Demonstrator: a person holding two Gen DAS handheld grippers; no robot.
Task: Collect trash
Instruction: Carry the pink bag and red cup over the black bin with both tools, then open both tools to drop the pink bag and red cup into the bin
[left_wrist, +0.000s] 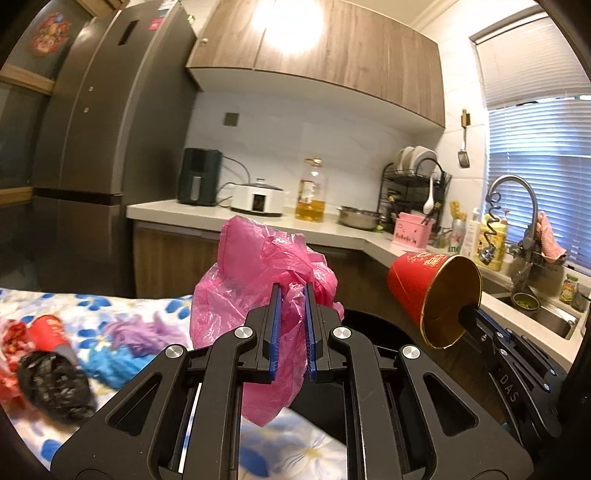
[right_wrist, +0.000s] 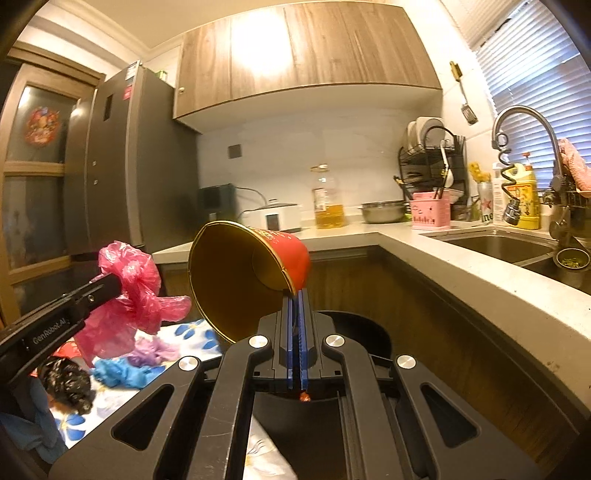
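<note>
Midway, seemingly: the left gripper (left_wrist: 291, 325) pinches a pink plastic bag (left_wrist: 258, 280); the right gripper (right_wrist: 296, 332), nearly closed, clamps a red paper cup (right_wrist: 251, 273) above the dark bin (right_wrist: 369, 332); black bag (left_wrist: 55, 384), blue scraps (right_wrist: 122, 373) and purple scraps (left_wrist: 136, 334) remain on the floral cloth (left_wrist: 295, 454).

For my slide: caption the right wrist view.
Right gripper pinches red paper cup above black bin.

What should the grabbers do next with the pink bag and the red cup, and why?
Probably carry both a little further over the black bin and open the jaws there. The left gripper is shut on the pink bag, the right gripper pinches the red cup by its rim, and the bin's opening sits just below.
</note>
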